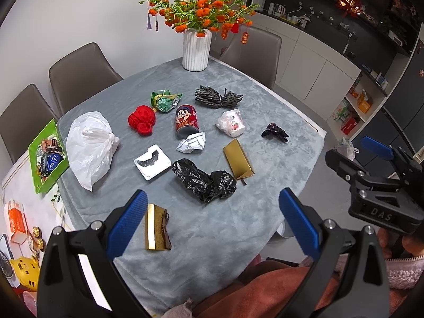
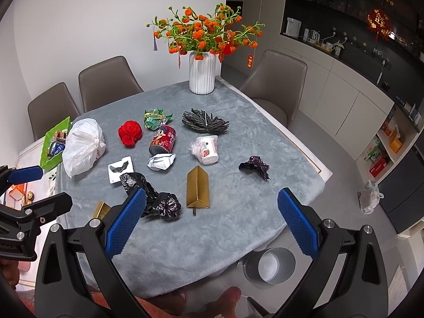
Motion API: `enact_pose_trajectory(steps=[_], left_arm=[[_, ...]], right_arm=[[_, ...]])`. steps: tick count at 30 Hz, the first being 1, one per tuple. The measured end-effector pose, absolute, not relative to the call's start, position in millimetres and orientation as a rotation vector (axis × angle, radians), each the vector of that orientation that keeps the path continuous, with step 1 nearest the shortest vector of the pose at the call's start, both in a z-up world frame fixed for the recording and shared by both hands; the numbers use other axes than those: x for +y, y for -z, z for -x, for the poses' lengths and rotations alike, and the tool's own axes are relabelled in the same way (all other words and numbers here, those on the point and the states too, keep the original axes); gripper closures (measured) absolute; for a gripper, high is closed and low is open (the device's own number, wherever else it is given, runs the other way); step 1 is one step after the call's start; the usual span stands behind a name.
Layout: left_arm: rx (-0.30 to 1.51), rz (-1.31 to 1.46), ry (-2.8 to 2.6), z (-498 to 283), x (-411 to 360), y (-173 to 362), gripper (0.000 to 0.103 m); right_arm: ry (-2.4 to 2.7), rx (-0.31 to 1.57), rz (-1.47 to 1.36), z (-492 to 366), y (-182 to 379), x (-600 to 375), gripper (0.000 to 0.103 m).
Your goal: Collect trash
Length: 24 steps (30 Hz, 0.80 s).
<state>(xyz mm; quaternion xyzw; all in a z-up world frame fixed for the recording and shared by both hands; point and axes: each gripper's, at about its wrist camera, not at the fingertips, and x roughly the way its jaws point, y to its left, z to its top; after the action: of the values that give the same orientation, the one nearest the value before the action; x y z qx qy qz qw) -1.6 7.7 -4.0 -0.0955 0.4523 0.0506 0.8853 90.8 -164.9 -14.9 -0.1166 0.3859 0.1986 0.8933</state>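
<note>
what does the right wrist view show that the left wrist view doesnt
Only the right wrist view shows the round metal bin on the floor by the table edge, open top in full view.

Only the left wrist view shows the yellow toy and the orange box at the lower left.

Both show the grey tablecloth with the red can, black bag, white bag, gold box and vase. The left gripper and right gripper are both open and empty.
</note>
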Motion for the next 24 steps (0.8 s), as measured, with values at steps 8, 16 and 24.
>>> enact_pose_trajectory(steps=[8, 16, 24], left_arm=[[0.939, 0.198, -0.104, 0.2, 10.4, 2.8, 0.004], [0.942, 0.199, -0.104, -1.3, 11.3, 2.1, 0.004], [0.943, 0.198, -0.104, -2.8, 12.1, 1.8, 0.004]], right_arm=[[-0.415, 0.801, 0.239, -90.5, 13.9, -165.4, 0.007], [-0.416, 0.802, 0.236, -88.6, 14.5, -166.4, 0.007], [-0.415, 0.805, 0.235, -88.3, 15.8, -166.0, 0.007]])
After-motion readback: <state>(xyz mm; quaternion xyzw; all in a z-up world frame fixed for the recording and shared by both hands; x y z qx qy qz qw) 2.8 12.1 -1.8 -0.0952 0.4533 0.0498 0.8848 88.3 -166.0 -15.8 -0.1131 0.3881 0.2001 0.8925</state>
